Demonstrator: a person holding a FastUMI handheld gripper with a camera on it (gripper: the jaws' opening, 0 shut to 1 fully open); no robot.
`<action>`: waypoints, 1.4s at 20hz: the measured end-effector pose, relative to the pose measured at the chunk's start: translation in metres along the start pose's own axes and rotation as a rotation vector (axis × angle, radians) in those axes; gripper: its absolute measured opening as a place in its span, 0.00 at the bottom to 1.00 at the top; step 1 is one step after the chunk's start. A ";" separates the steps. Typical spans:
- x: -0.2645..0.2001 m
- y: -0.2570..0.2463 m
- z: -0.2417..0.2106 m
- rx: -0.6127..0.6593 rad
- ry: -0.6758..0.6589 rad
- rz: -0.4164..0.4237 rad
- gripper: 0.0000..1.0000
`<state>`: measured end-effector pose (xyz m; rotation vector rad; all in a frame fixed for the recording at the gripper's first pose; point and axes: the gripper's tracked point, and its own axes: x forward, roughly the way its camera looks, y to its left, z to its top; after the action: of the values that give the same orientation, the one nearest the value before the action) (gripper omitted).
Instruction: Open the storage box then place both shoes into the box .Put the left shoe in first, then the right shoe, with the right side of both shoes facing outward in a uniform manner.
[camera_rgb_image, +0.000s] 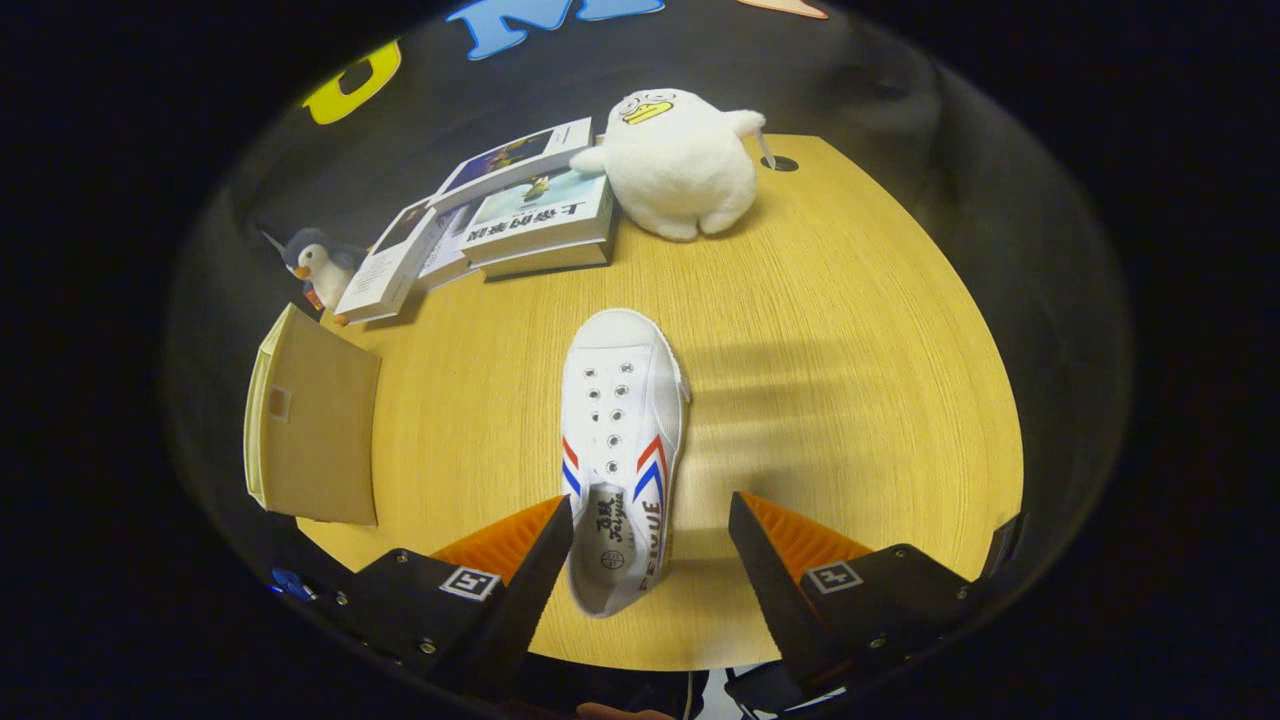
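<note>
Gripper (650, 525) fingers spread wide, pinching nothing. Between them lies the heel end of a white shoe (622, 440) with red and blue stripes, toe pointing away, flat on a light wooden table (850, 400). Beyond and left of the fingers: a tan storage box (315, 430), its lid shut, at the table edge. Farther ahead: stacked books (520, 215), a white plush duck (680, 165), a small penguin toy (315, 262). Black cloth wall behind.
</note>
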<state>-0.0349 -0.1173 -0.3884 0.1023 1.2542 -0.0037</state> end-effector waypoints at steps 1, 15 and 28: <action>0.007 -0.002 -0.001 -0.006 0.013 -0.006 0.95; 0.050 0.002 -0.004 -0.067 0.107 0.068 0.40; 0.008 0.014 -0.009 0.036 0.084 0.080 0.04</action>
<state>-0.0398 -0.1020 -0.3981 0.1849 1.3334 0.0477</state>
